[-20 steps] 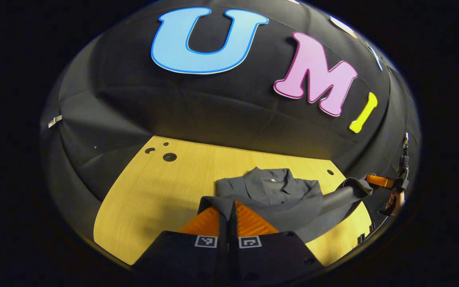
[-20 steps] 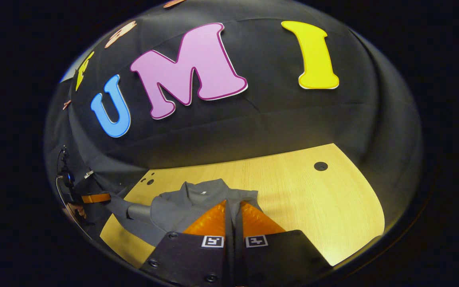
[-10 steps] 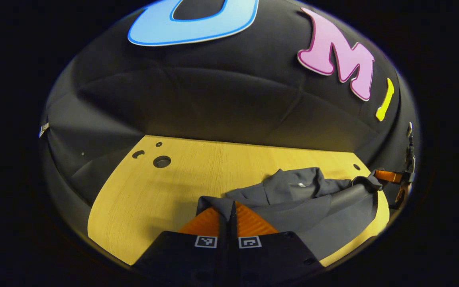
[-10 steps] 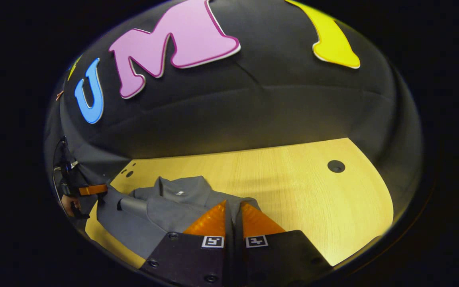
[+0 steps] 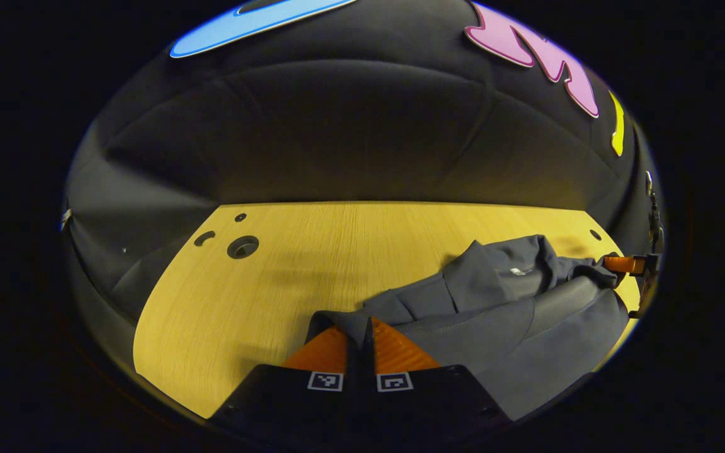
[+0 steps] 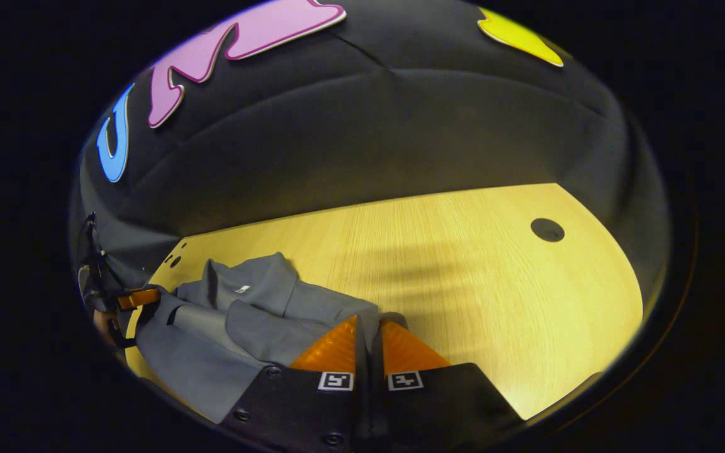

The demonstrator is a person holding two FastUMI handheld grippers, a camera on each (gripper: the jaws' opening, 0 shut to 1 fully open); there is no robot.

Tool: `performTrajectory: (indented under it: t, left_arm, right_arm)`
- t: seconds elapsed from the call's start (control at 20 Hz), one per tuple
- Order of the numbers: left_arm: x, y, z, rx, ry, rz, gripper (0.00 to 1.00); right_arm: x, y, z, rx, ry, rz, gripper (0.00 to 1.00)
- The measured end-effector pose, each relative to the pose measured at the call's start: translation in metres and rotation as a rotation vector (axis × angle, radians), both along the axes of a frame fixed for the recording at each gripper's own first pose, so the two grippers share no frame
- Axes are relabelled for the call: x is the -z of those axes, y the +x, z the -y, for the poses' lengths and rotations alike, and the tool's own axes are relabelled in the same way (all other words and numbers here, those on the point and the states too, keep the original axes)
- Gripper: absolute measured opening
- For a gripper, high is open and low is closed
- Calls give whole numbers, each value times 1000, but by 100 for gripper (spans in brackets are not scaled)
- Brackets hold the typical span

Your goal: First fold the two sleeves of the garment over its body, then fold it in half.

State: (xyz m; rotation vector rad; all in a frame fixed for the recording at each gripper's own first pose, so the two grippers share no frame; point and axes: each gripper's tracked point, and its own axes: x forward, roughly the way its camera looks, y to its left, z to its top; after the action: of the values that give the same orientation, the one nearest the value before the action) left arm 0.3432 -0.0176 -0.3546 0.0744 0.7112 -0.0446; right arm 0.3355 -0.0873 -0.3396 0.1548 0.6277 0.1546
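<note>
Pinching the grey jacket's (image 5: 501, 314) hem, my left gripper (image 5: 360, 327) is clamped on one corner and my right gripper (image 6: 369, 328) on the other; the jacket lies on the tabletop (image 6: 463, 283) between them, collar (image 6: 246, 283) ahead of both; I judge the half-fold must carry the hem forward toward the collar.

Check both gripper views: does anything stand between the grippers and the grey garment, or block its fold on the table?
Nothing visible does. The left gripper and the right gripper each already pinch the grey garment, and the wooden table beyond it lies bare.
</note>
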Motion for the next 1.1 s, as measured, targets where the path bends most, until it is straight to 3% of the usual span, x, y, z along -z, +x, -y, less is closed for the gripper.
performTrajectory:
  t: [0.05,0.2,0.3,0.4,0.45,0.5,0.55,0.6,0.65,0.85,1.1]
  left_arm:
    - [4,0,0,-7,8,-8,5]
    - [4,2,1,-7,50,8,7]
    - [1,1,4,11,77,14,17]
    - [-2,1,7,20,80,17,42]
    - [-6,1,9,21,72,22,57]
    - [-9,1,11,20,60,30,71]
    - [-13,-1,15,26,40,36,86]
    - [-19,-3,19,31,20,45,89]
    - [-26,-5,23,35,5,57,94]
    - [-61,-18,33,37,-38,110,97]
    - [-112,-50,42,87,-42,187,96]
  right_arm:
    - [6,1,3,15,-1,-16,5]
    - [9,-1,5,56,39,-55,20]
    - [9,-1,11,76,36,-62,32]
    - [5,-5,12,77,30,-66,41]
    - [3,-6,12,78,25,-63,55]
    - [-1,-7,12,80,22,-57,52]
    - [-7,-9,12,86,24,-47,69]
    - [-14,-10,12,91,27,-35,59]
    - [-21,-11,14,97,23,-19,72]
    - [-55,-28,16,92,9,31,80]
    - [-105,-73,0,66,32,98,80]
